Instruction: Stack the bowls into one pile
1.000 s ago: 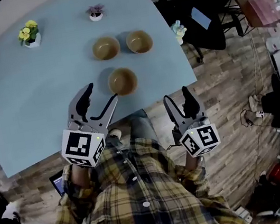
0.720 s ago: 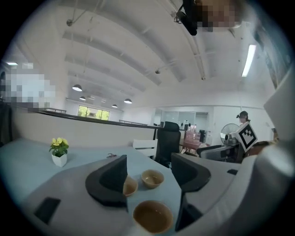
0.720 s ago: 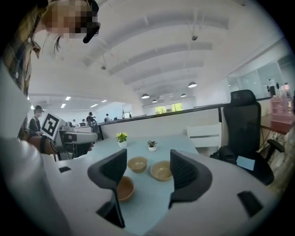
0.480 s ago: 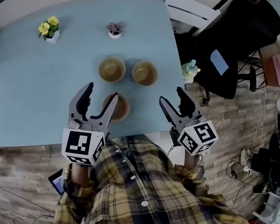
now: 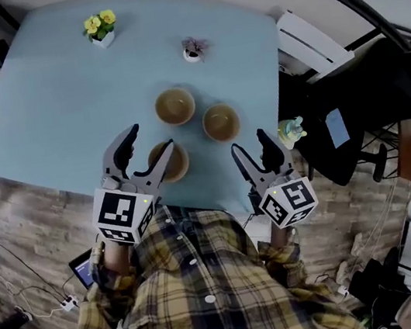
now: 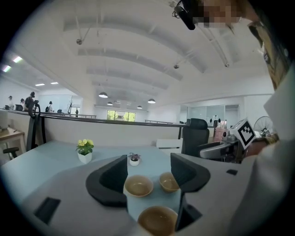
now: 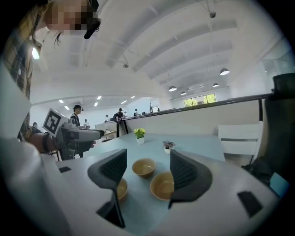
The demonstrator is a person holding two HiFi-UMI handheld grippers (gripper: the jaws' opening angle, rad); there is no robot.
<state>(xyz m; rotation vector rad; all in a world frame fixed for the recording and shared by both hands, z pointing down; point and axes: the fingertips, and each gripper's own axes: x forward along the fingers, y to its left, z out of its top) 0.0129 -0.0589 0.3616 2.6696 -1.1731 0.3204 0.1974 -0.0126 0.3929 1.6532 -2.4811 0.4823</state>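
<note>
left gripper (image 5: 142, 150): jaws apart, empty | right gripper (image 5: 255, 150): jaws apart, empty

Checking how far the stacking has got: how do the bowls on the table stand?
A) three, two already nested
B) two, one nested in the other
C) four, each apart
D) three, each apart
D: the far bowl, the right bowl and the near bowl each stand alone on the table, none nested.

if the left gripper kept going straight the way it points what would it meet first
Likely the nearest bowl, just ahead of the open left gripper. Height is unclear: riding above its rim, it would pass toward the far bowl behind.
</note>
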